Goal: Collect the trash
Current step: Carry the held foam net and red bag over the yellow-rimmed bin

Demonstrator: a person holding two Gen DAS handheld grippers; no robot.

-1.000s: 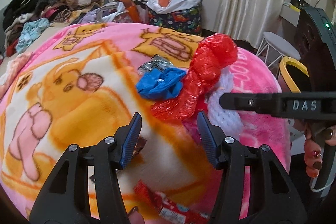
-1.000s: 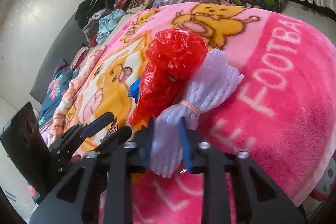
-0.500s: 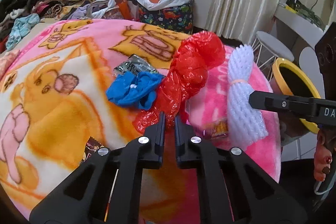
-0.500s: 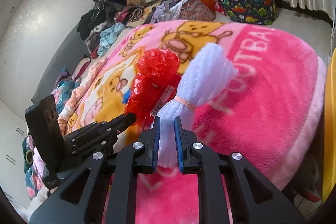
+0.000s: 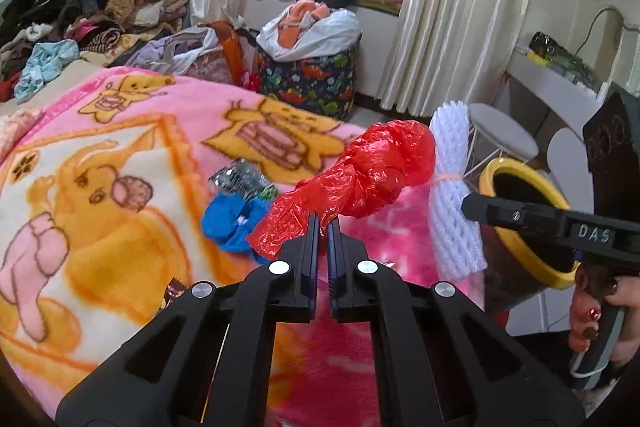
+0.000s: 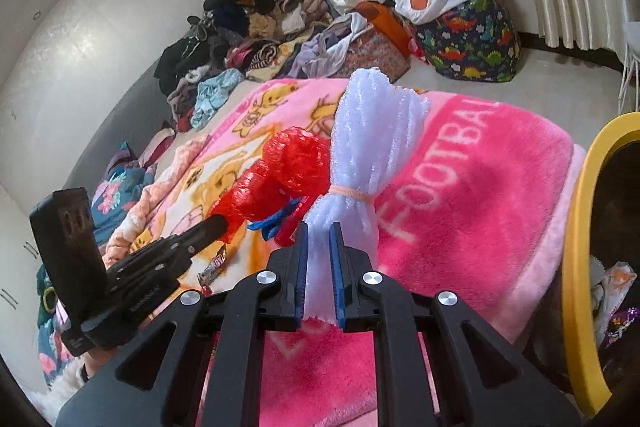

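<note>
My left gripper (image 5: 323,223) is shut on the near end of a crumpled red plastic bag (image 5: 368,171), lifted off the pink blanket (image 5: 120,187). My right gripper (image 6: 319,231) is shut on a white foam net bundle (image 6: 372,143) tied with a rubber band; the bundle (image 5: 452,195) also shows in the left wrist view beside the red bag (image 6: 288,179). A yellow-rimmed bin (image 5: 520,187) stands past the bed's right edge; its rim (image 6: 576,267) is close on the right. A blue scrap (image 5: 232,223) and a dark foil wrapper (image 5: 240,179) lie on the blanket.
A snack wrapper (image 6: 214,265) lies on the blanket near the left gripper's body. Clothes are heaped (image 5: 80,15) at the back left. A dinosaur-print bag (image 5: 308,75) stuffed with cloth sits on the floor by the curtains. A white stool (image 5: 500,139) stands behind the bin.
My left gripper went from open to shut on the red bag and lifted it. My right gripper carried the foam bundle up and rightward toward the yellow bin.
</note>
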